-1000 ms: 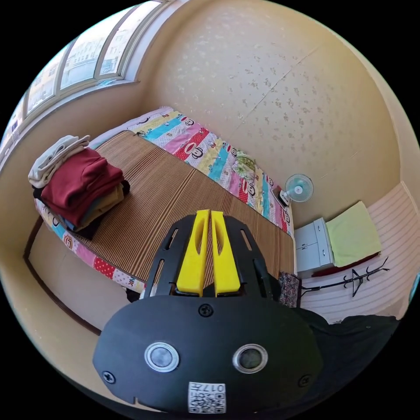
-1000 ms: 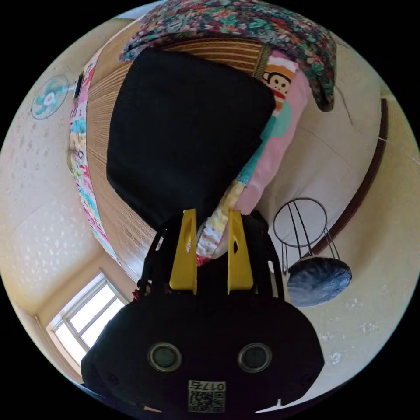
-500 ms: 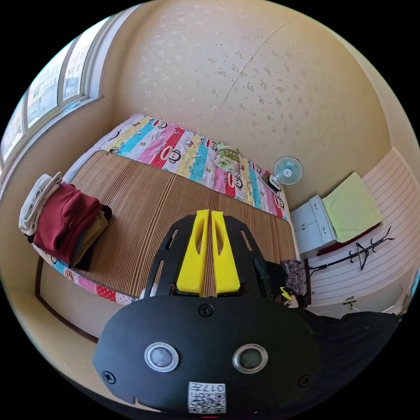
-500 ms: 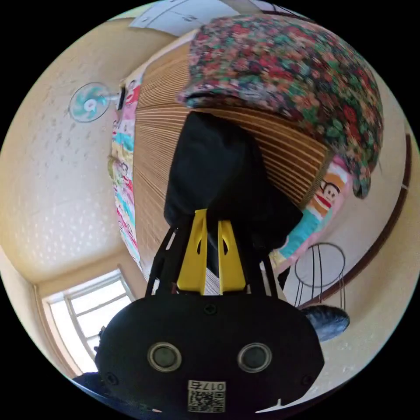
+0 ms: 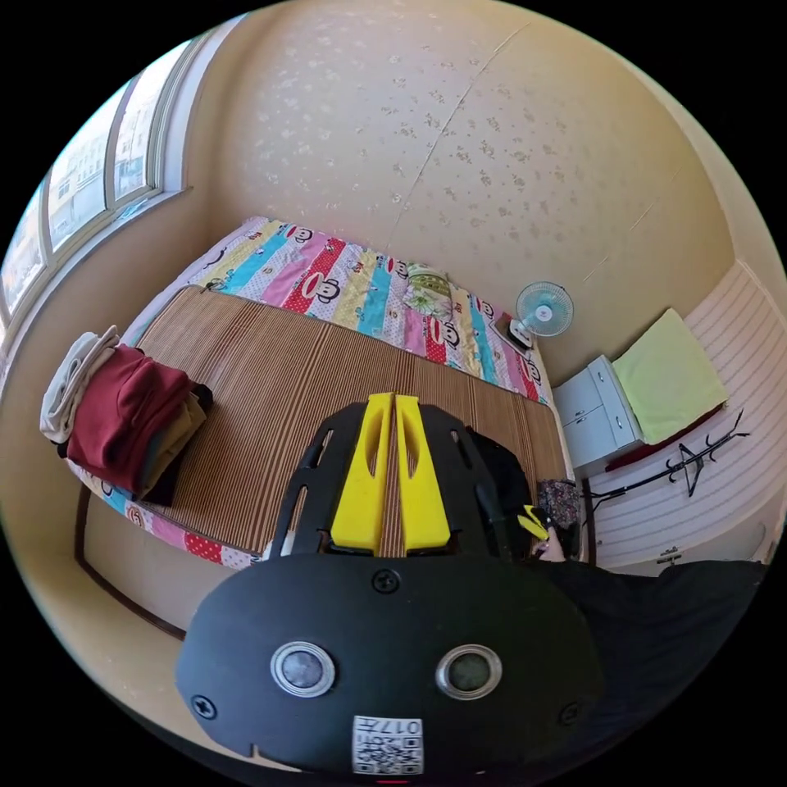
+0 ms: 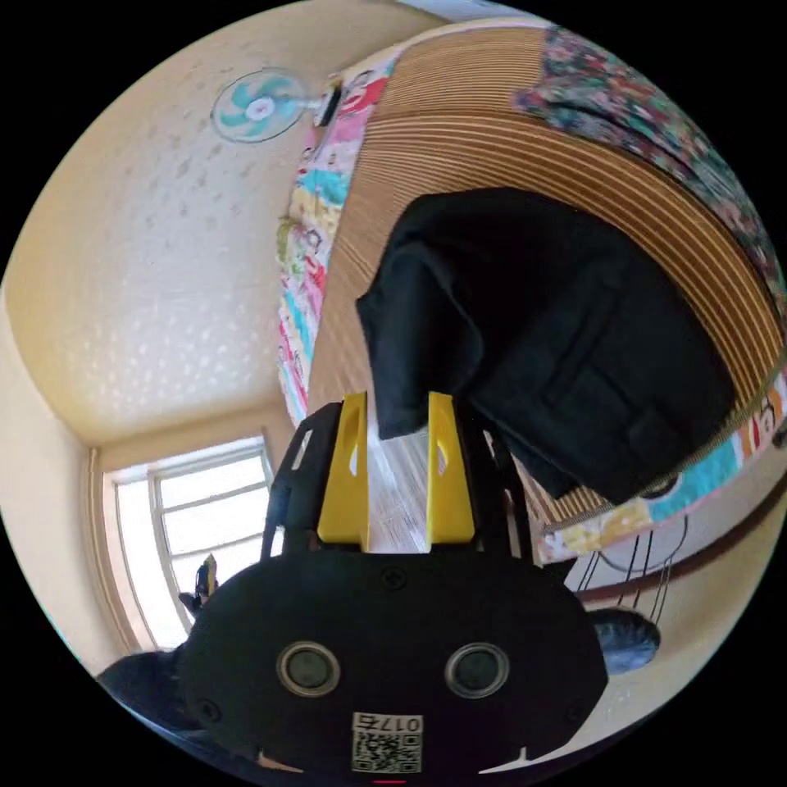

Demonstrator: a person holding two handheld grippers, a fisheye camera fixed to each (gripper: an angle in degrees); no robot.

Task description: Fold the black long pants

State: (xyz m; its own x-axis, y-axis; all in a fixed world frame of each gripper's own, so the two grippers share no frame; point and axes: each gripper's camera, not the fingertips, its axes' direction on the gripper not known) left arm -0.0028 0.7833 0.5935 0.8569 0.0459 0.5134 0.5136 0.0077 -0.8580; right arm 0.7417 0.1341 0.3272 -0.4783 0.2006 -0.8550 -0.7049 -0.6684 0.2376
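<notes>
Risk, as we judge it: our right gripper [image 6: 397,410], jaws parted, frames a corner of the folded black long pants [image 6: 557,344] on the striped bamboo bed mat [image 6: 459,156], toward twelve o'clock, and could drag the fold loose; our left gripper [image 5: 391,410] stays out, jaws clenched empty.

Black long pants [image 6: 557,328], folded bundle, lying on striped mat [image 6: 459,156]

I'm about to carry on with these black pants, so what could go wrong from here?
The black pants lie bunched near the bed edge, so a tug might slide them off. The right gripper is open around a corner and may catch one layer only. The left gripper is shut and away, so nothing steadies the cloth.
</notes>
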